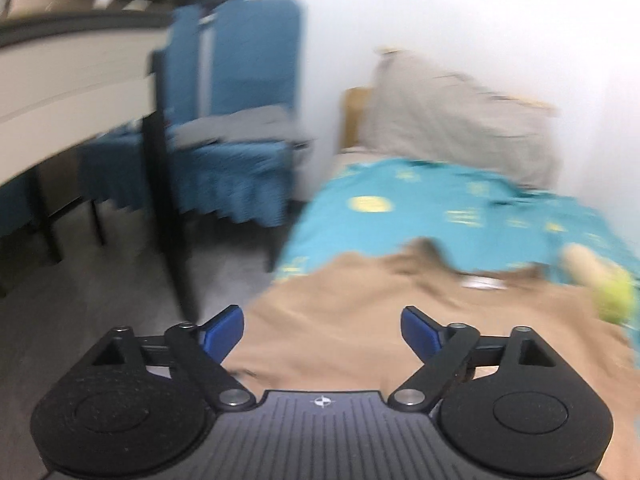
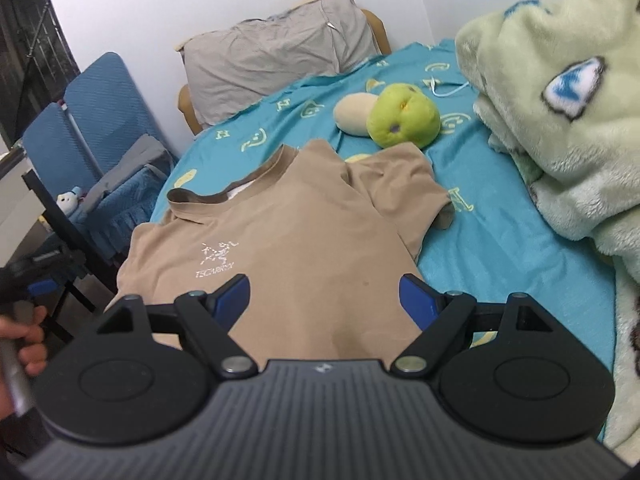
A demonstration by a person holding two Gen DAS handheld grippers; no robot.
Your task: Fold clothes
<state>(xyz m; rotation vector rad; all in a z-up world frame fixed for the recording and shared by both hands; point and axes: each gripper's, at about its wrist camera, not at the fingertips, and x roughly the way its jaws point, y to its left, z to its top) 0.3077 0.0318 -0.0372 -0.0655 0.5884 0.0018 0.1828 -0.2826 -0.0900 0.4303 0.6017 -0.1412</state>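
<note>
Both claws gape empty: the right claw (image 2: 324, 298) and the left claw (image 1: 322, 330) hang over the lower part of a tan T-shirt (image 2: 288, 240), spread on the teal bed sheet (image 2: 500, 248). At one o'clock beyond its collar lies a green plush toy (image 2: 402, 116), then a grey pillow (image 2: 276, 56).

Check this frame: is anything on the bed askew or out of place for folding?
The tan shirt lies askew: one sleeve is spread out, while the other side hangs over the bed edge. A green plush toy sits just beyond the collar. Both grippers, left and right, are open and empty. The left view is motion-blurred.
</note>
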